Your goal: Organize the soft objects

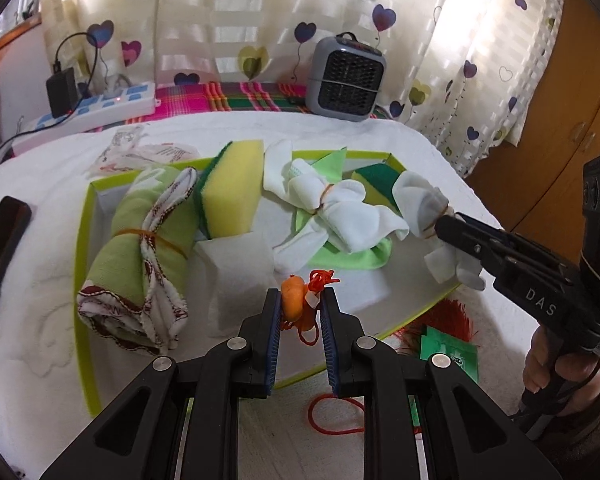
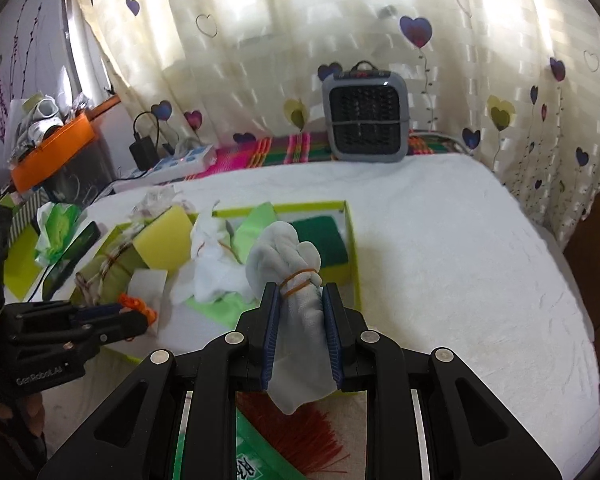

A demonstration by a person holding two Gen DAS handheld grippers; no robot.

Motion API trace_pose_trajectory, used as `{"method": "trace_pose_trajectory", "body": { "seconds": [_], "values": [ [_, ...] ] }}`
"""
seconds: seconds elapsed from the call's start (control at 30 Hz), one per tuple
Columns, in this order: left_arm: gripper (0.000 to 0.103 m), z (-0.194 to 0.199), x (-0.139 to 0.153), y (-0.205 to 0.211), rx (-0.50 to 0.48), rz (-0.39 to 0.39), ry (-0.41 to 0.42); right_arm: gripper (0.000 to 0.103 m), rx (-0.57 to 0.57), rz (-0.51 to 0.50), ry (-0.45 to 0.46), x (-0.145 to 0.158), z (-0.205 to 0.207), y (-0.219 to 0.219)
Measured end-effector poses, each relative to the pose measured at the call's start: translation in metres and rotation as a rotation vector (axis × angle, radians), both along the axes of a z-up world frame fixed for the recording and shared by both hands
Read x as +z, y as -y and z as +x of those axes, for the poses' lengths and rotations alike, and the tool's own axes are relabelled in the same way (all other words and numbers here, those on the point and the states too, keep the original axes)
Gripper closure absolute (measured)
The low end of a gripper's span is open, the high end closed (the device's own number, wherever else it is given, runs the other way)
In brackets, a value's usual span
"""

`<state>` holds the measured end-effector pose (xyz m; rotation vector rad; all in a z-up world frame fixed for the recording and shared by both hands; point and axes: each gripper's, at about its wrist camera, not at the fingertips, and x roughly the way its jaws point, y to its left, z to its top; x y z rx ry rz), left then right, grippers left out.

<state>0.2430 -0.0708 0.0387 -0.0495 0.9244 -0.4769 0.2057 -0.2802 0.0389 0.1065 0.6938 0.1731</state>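
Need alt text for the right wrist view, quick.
The right hand-held gripper is shut on a white sock bundle tied with a rubber band, above a green-rimmed tray of sponges and cloths on a white bed.

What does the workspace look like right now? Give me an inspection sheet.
Surface: white cloth over the table.
Job's things: lime-rimmed tray holds a green towel roll, yellow sponge, green-topped sponge and banded white cloth bundle.
Clutter: dark phone, red tassel and green packet outside the tray.
Grippers: left gripper shut on a small orange toy; right gripper shut on a banded white cloth roll.
Cables: power strip with black adapter.
Surroundings: grey heater, heart-print curtain.
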Motion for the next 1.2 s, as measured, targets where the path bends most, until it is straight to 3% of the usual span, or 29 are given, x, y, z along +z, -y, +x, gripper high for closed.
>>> {"method": "trace_pose_trajectory", "body": {
  "seconds": [0.3, 0.6, 0.8, 0.93, 1.2],
  "values": [
    [0.085, 0.004, -0.005, 0.000, 0.003, 0.000, -0.009, 0.079, 0.000, -0.020, -0.021, -0.008, 0.002, -0.002],
    [0.072, 0.004, -0.007, -0.001, 0.000, -0.006, -0.008, 0.078, -0.008, -0.015, -0.018, -0.007, 0.002, -0.002],
    [0.070, 0.003, -0.005, -0.001, 0.004, -0.005, -0.008, 0.076, -0.010, -0.010, -0.013, -0.006, 0.000, -0.002],
    [0.065, 0.002, -0.004, -0.002, 0.001, -0.009, -0.005, 0.058, -0.004, -0.003, -0.001, -0.005, -0.003, -0.003],
    [0.062, -0.010, 0.005, -0.005, -0.001, -0.025, 0.023, 0.049, 0.010, -0.008, 0.031, 0.001, -0.009, -0.006]
  ]
}}
